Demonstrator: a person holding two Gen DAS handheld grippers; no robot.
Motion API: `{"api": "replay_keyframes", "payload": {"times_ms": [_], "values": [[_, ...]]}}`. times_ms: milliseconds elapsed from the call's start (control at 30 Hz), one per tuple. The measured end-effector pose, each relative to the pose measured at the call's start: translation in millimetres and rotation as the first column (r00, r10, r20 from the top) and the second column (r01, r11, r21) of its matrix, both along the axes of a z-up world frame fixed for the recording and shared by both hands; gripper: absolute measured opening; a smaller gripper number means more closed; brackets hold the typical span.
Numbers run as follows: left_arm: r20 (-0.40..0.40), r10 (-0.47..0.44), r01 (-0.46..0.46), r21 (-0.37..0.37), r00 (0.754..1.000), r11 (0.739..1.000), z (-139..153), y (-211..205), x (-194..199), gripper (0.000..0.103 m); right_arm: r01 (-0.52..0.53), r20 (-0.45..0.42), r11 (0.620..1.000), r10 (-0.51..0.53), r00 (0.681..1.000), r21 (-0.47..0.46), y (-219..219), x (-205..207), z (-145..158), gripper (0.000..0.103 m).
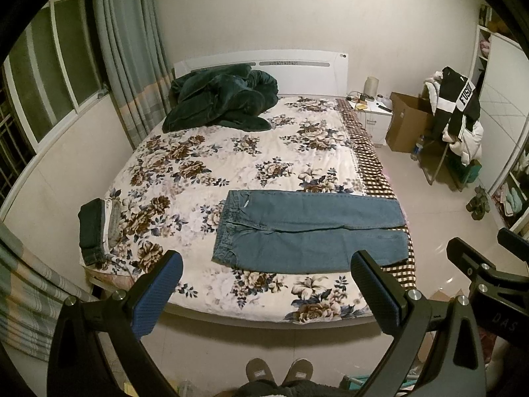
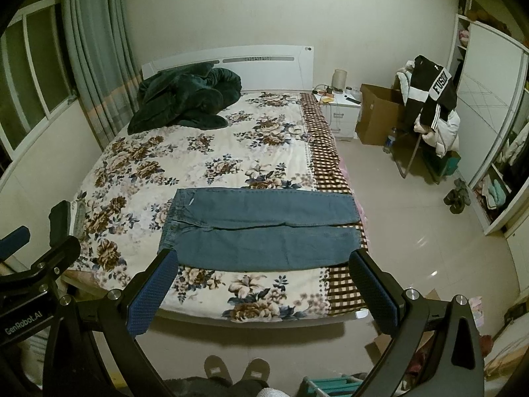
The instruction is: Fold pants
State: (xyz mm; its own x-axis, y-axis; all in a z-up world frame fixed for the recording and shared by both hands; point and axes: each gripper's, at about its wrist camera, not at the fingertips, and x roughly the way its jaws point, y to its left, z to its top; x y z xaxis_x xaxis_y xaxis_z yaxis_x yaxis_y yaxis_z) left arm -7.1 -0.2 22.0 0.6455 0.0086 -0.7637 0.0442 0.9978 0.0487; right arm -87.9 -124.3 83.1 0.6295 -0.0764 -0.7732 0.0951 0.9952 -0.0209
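Blue jeans [image 1: 307,230] lie flat on the floral bedspread [image 1: 211,152] near the bed's foot, waistband to the left, both legs stretched right to the bed's edge. They also show in the right wrist view [image 2: 261,228]. My left gripper [image 1: 264,271] is open and empty, held back from the bed's foot, above the floor. My right gripper [image 2: 264,268] is open and empty too, at the same distance, and shows at the right of the left wrist view [image 1: 479,248].
Folded dark clothes [image 1: 97,226] are stacked at the bed's left edge. A dark green blanket [image 1: 220,101] is heaped by the headboard. A nightstand [image 1: 373,110], a cardboard box [image 1: 408,120] and a chair hung with clothes [image 1: 458,122] stand to the right. Slippered feet [image 1: 279,369] are below.
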Motion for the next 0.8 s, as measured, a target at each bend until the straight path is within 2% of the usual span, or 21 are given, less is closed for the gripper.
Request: {"api": "replay_keyframes", "payload": {"times_ms": [200,800], "values": [[0.002,0.005,-0.005,0.002,1.0,1.0,10.5,-4.0,9.7,0.103,-0.001,0.004,1.0,0.001,1.0,0.002,2.3,-1.4,1.9,0.103],[0.016,0.01,-0.01,-0.002,1.0,1.0,10.8,5.3,-0.4,0.103,-0.014,0.0,1.0,0.014,1.0,0.017,15.8,3.7,15.8,0.103]]}}
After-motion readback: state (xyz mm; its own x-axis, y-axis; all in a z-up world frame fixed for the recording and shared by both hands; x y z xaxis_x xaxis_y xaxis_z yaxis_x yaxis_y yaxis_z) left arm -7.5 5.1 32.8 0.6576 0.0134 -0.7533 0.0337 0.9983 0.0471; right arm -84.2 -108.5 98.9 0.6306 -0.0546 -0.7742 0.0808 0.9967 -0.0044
